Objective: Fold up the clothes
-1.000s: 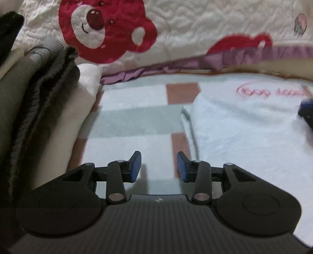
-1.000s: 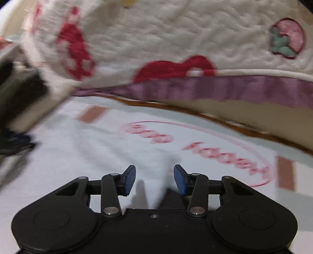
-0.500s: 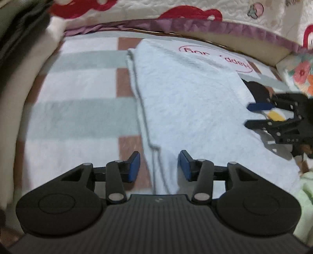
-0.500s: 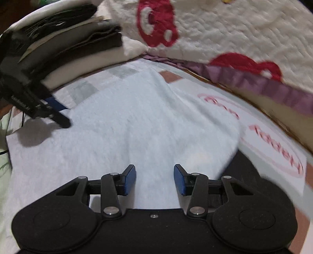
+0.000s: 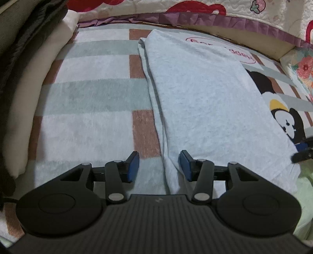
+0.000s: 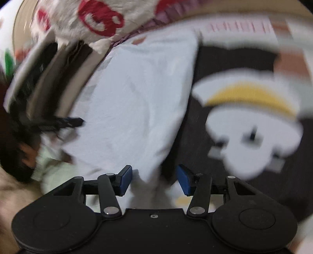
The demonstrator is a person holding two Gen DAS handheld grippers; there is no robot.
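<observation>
The pale blue garment [image 5: 205,101] is laid lengthwise on the bed blanket [image 5: 88,93], its near corners straddled by the spread, empty left gripper [image 5: 159,166] and right gripper [image 6: 153,178], apparently for grasping.

The left wrist view is dim and evenly lit, soft and grainy but mostly sharp; the pale blue folded cotton garment [image 5: 205,101] reads clearly at centre, while the stack of dark folded clothes [image 5: 23,43] at the left edge falls into deep shadow. Fisheye bending curves the purple quilt trim [image 5: 195,18] along the top. The right wrist view is heavily motion-blurred: the cartoon-print checked blanket [image 6: 250,125] on the right smears, and only the black two-finger gripper [image 6: 153,179] at the bottom stays crisp.
</observation>
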